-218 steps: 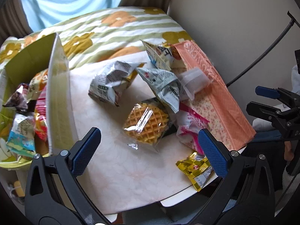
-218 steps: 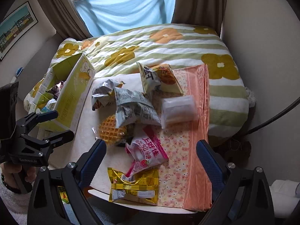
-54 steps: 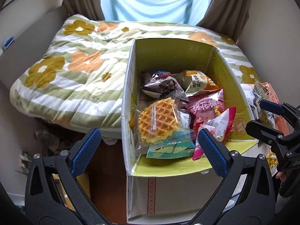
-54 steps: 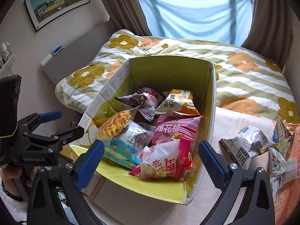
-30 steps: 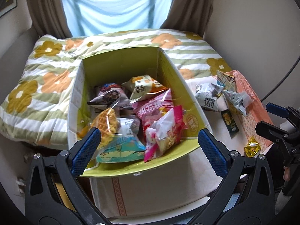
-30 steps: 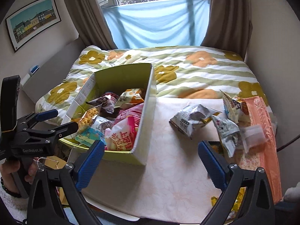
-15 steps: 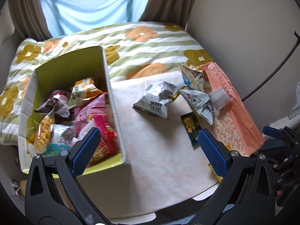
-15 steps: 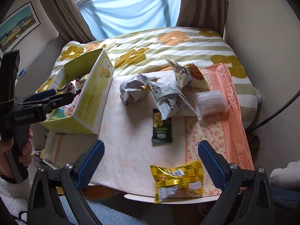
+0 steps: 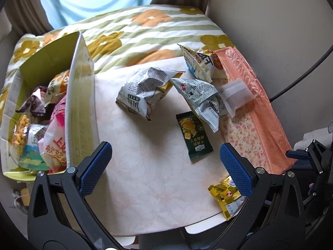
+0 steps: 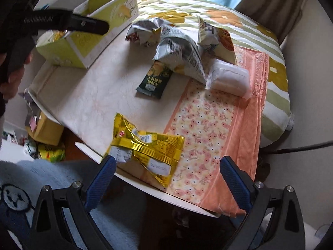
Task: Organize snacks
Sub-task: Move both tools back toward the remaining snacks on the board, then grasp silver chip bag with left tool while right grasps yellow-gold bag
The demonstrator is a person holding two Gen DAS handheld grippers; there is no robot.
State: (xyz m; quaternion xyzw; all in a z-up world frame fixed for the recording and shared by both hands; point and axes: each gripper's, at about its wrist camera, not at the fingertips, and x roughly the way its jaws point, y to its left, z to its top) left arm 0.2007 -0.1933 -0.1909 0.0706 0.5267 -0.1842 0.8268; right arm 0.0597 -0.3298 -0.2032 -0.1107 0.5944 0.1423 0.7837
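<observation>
Right wrist view: right gripper (image 10: 166, 174) spread wide, empty, a gold packet (image 10: 145, 148) lying between its fingers at the table (image 10: 87, 108) edge. Left gripper (image 9: 166, 166) likewise spread (empty), box (image 9: 81, 108) to its left, dark green packet (image 9: 194, 137) ahead.

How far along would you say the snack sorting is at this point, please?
Partly done. Several packets already sit in the green box. Nothing is in hand: the left gripper and right gripper are both open, the right one close to the gold packet at the table edge. Still out on the table: that packet, the dark green packet, the crumpled white bags and the clear wrapped snack.
</observation>
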